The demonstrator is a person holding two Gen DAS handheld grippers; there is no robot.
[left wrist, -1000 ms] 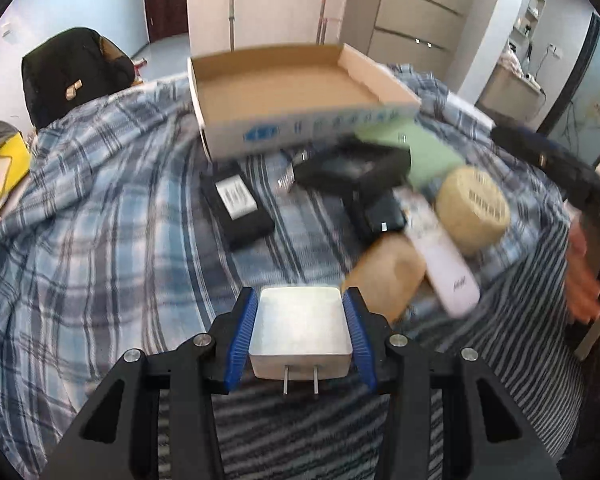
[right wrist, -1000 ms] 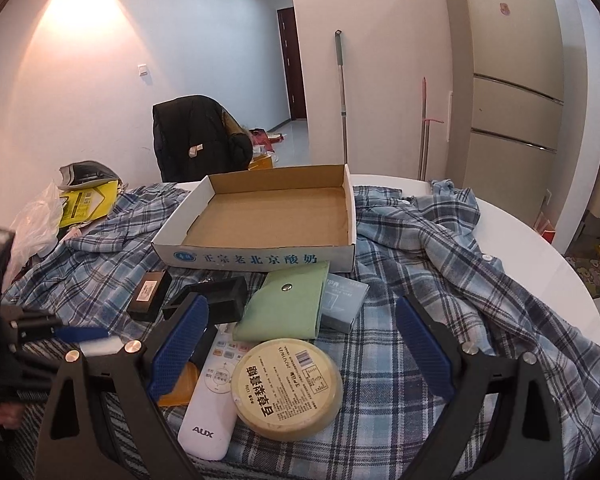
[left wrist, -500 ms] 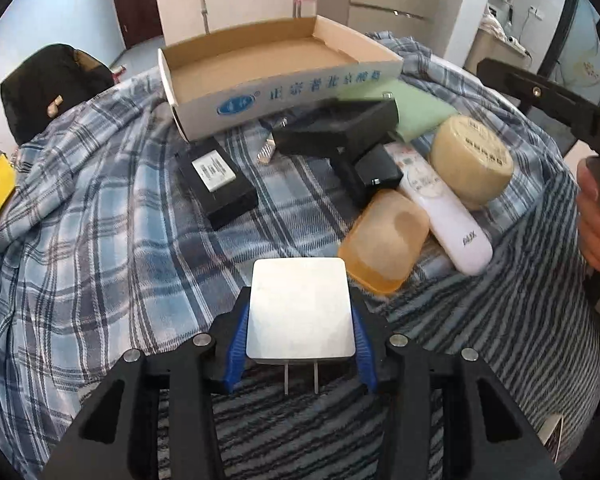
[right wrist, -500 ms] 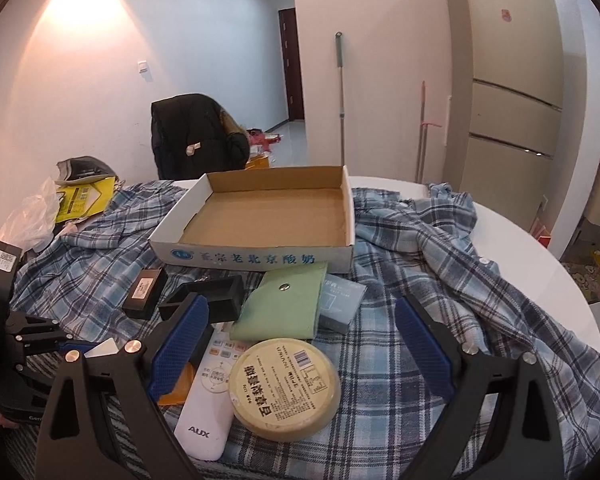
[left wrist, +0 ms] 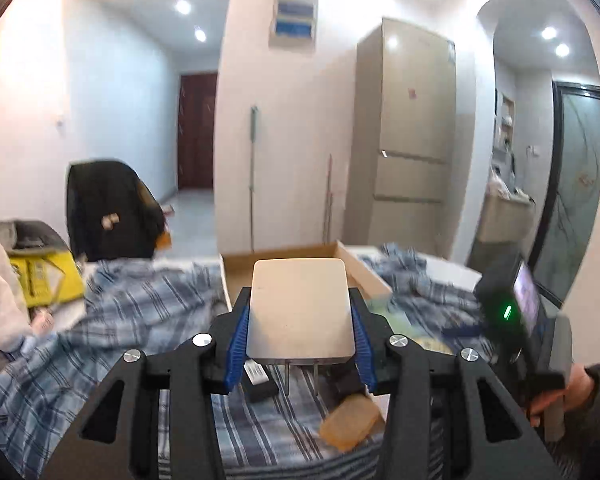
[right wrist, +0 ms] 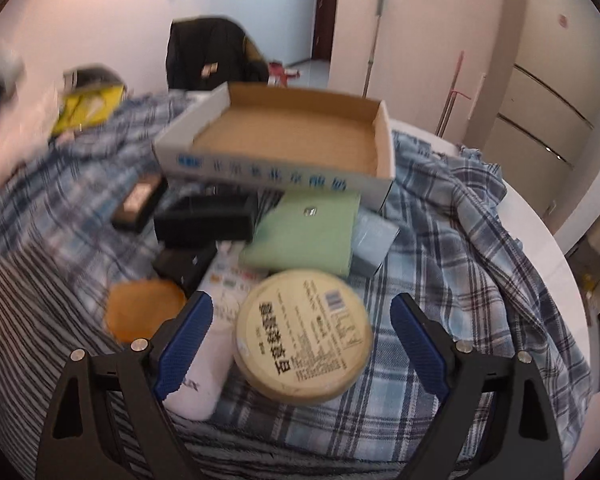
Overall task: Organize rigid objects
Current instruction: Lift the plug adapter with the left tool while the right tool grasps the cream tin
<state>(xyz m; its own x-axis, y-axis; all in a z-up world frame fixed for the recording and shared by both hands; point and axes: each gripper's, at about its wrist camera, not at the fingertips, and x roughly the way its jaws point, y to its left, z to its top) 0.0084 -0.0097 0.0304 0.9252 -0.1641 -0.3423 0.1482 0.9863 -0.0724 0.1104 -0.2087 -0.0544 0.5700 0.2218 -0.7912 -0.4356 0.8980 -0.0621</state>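
Note:
My left gripper (left wrist: 300, 328) is shut on a white plug charger (left wrist: 300, 312), prongs pointing back, held above the table in front of the open cardboard box (left wrist: 364, 272). My right gripper (right wrist: 302, 340) is open, its blue pads on either side of a round beige tin (right wrist: 304, 336), apart from it. The box (right wrist: 284, 140) stands empty behind. Around the tin lie a white remote (right wrist: 208, 364), an orange soap case (right wrist: 140, 312), a green wallet (right wrist: 304, 232), a black case (right wrist: 204, 220) and a black adapter (right wrist: 140, 200).
Plaid shirts (right wrist: 460, 240) cover the round white table (right wrist: 540, 232). A chair with a black jacket (left wrist: 104, 208) stands behind the table. A yellow bag (left wrist: 44, 280) lies at the left. The other handle and hand (left wrist: 540, 352) show at the right.
My left gripper has lifted and tilted up with the charger, now level with the box. My right gripper has dropped and moved in around the round tin.

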